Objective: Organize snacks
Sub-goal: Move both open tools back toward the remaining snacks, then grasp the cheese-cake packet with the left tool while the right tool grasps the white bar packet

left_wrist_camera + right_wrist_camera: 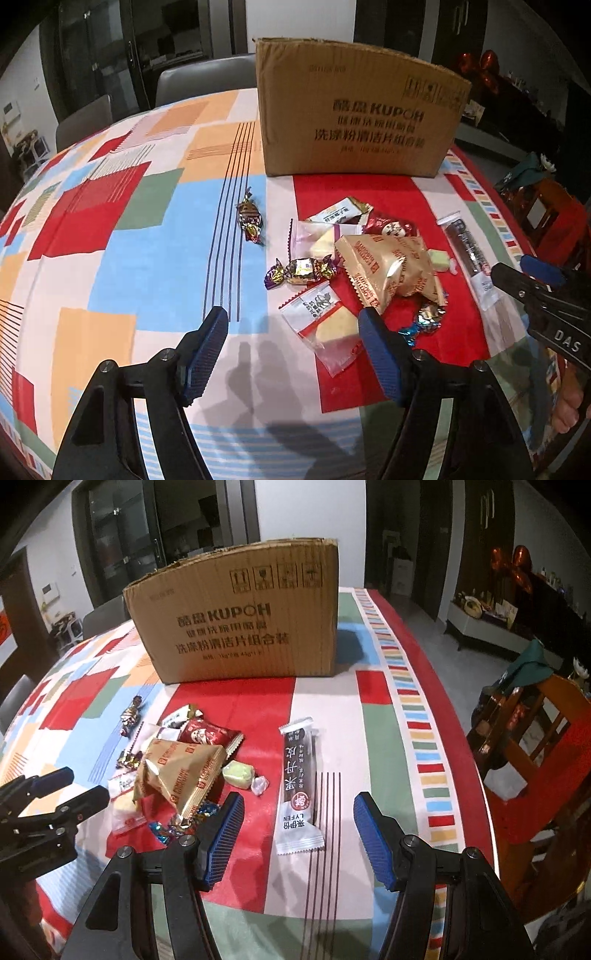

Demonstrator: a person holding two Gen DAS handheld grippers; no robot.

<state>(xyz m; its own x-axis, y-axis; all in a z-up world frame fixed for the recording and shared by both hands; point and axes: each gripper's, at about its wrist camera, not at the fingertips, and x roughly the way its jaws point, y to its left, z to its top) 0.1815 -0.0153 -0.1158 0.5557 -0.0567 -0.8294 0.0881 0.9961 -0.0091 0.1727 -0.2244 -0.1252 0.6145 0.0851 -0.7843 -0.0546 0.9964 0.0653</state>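
Snacks (384, 273) before one box (354, 110)

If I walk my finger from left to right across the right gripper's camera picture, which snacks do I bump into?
Striped twisted candy → gold biscuit packet → pale green candy → long dark fruit-leather bar. The other gripper, the left gripper, pokes in at the far left edge.

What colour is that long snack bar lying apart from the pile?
The snack bar is dark brown with white ends, clearest in the right wrist view.
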